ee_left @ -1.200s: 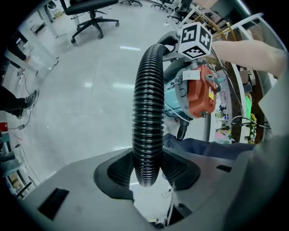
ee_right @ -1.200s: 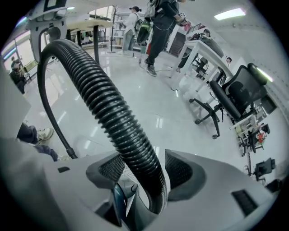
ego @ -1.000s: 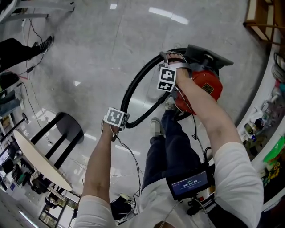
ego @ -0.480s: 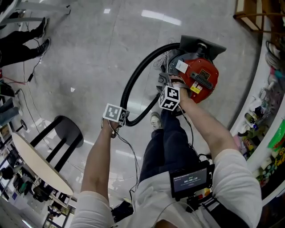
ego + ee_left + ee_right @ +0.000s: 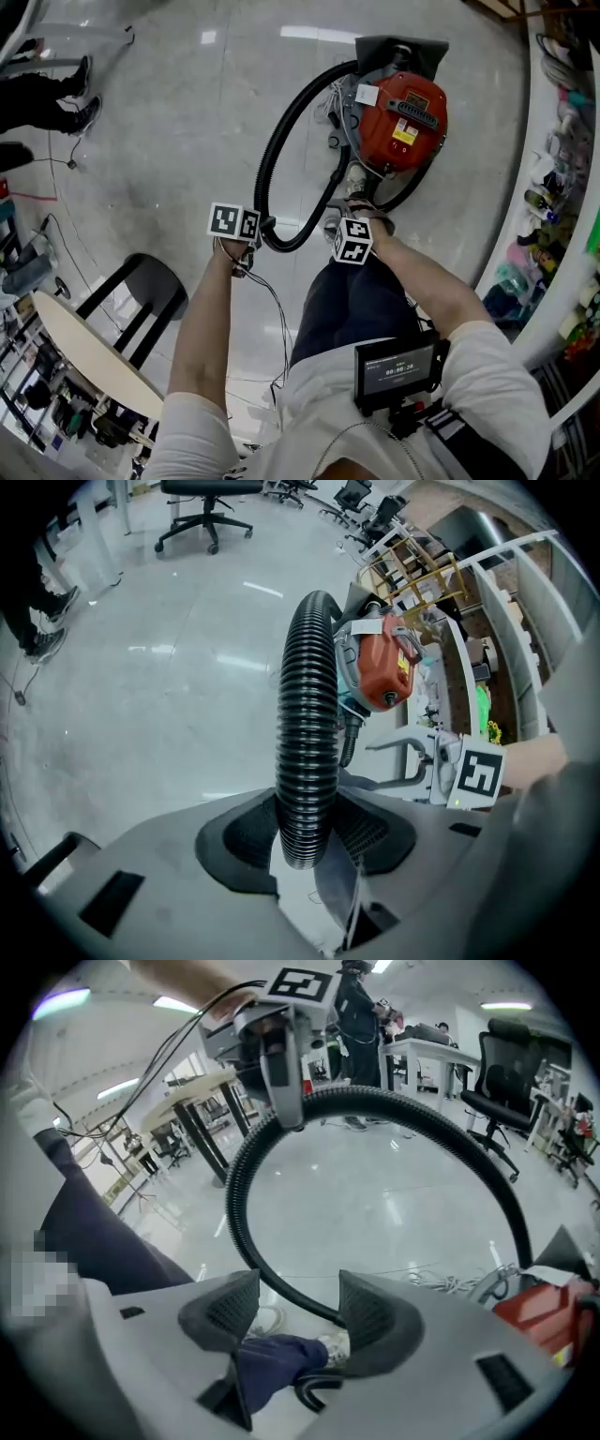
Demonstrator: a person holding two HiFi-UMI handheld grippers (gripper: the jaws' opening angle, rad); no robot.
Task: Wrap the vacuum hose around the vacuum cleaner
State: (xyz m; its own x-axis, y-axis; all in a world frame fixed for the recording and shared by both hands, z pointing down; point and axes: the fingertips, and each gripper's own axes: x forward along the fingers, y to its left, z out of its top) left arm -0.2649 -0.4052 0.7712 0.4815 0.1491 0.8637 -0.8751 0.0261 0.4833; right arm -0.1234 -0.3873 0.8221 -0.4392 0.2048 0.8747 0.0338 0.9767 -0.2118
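Note:
The red vacuum cleaner (image 5: 401, 114) stands on the glossy floor ahead of my feet; in the left gripper view the red vacuum cleaner (image 5: 382, 663) shows beyond the hose. Its black ribbed hose (image 5: 274, 155) arcs from the body's far left side down to my left gripper (image 5: 263, 229), then curls right, back to the cleaner. The left gripper (image 5: 305, 810) is shut on the hose (image 5: 307, 714), pads against its ribs. My right gripper (image 5: 345, 217) hangs just below the cleaner. In its own view the right gripper (image 5: 298, 1302) is open, and the hose (image 5: 272, 1269) runs past beyond its right pad.
My own dark trouser leg and shoe (image 5: 330, 228) lie right under the right gripper. A white cord (image 5: 331, 99) is bunched at the cleaner's left. A round table (image 5: 70, 352) and black stool (image 5: 150, 281) stand lower left, stocked shelves (image 5: 548, 202) on the right, another person's legs (image 5: 42, 101) upper left.
My right gripper has swung from the top of the cleaner down to its near side, close to my foot. The left gripper kept its hold on the hose and shifted slightly.

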